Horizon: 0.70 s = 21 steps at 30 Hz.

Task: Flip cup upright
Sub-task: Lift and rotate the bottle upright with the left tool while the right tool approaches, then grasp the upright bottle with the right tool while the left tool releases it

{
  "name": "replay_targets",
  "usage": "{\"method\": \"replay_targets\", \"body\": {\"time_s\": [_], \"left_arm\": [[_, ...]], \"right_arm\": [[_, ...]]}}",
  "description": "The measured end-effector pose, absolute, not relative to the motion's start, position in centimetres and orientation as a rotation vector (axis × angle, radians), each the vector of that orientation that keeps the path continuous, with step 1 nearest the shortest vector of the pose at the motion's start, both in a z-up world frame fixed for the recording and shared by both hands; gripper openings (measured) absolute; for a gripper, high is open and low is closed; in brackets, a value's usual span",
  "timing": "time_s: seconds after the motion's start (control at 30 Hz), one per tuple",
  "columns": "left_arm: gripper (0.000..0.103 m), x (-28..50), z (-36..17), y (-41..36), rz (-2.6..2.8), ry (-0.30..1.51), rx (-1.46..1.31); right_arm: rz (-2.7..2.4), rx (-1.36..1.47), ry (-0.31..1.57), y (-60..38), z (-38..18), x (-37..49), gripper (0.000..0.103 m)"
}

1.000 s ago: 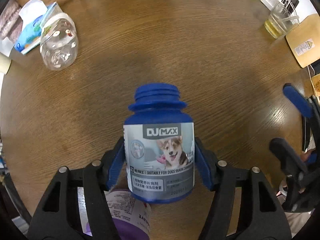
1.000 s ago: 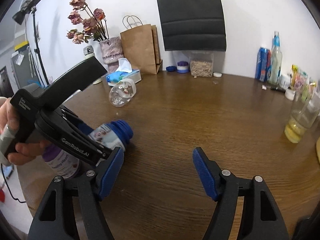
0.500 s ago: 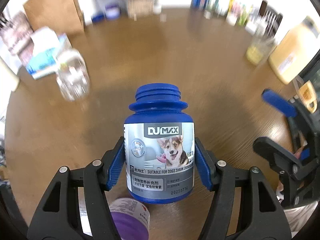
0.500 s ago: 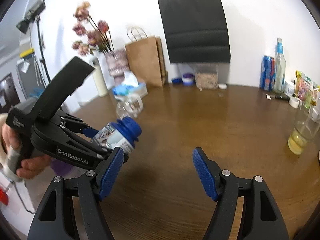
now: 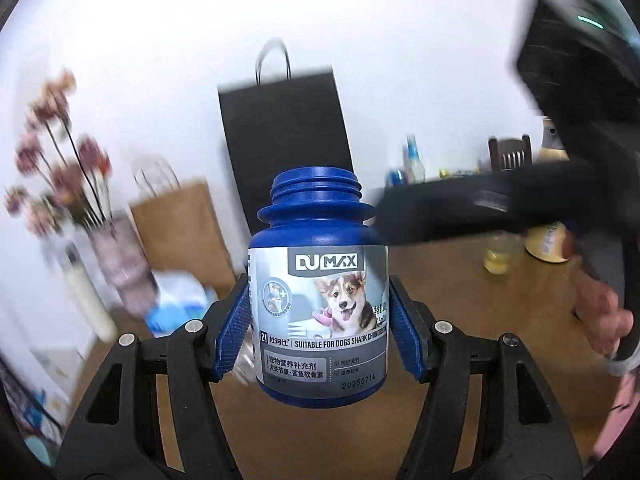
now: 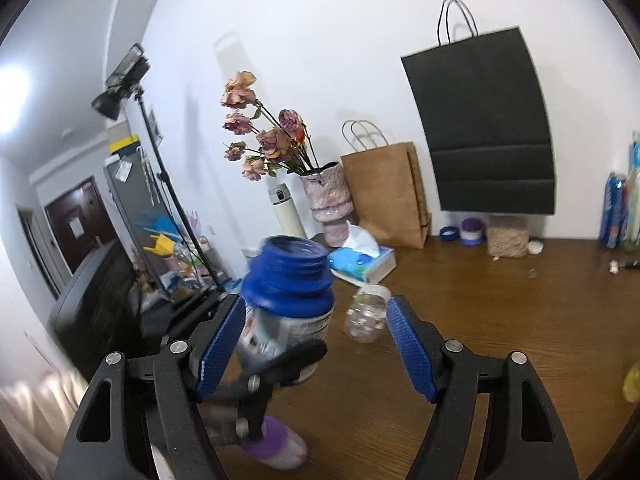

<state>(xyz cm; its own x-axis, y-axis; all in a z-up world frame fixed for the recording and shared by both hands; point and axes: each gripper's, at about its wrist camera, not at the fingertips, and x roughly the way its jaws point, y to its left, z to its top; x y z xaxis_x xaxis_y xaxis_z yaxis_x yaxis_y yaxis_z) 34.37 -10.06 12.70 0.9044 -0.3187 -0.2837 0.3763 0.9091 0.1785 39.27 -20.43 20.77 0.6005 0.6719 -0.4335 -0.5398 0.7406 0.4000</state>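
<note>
My left gripper is shut on a blue supplement bottle with a grey dog label and an open threaded neck. The bottle stands upright in the grip, mouth up, held above the wooden table. In the right wrist view the same bottle is upright with its open mouth up, and the left gripper's black frame crosses below it. My right gripper is open and empty, its blue pads either side of the view of the bottle, nearer the camera.
A purple-capped bottle lies on the table near the front left. A clear plastic jar lies on its side beyond. A tissue box, paper bags, a flower vase and drink bottles line the back.
The left gripper has tilted the blue bottle up from lying forward to upright and lifted it. The right gripper has swung left towards it and stays open.
</note>
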Motion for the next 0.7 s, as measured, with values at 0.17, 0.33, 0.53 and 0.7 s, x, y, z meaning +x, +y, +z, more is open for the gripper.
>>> {"method": "replay_targets", "body": {"time_s": [0.17,0.33,0.53,0.7], "left_arm": [[0.06,33.2,13.2,-8.6,-0.378,0.175,0.214],[0.06,32.8,12.6,-5.4,-0.358,0.176,0.163],[0.061,32.5,11.5,-0.9,-0.396,0.276,0.077],[0.06,32.2,8.6,3.1,-0.374,0.363,-0.01]], "right_arm": [[0.85,0.307,0.665,-16.2,21.5,41.2,0.074],[0.802,0.167,0.622,-11.6,22.2,39.9,0.068],[0.751,-0.031,0.529,-6.2,22.0,36.6,0.068],[0.788,-0.035,0.509,-2.4,18.3,35.1,0.068]]}}
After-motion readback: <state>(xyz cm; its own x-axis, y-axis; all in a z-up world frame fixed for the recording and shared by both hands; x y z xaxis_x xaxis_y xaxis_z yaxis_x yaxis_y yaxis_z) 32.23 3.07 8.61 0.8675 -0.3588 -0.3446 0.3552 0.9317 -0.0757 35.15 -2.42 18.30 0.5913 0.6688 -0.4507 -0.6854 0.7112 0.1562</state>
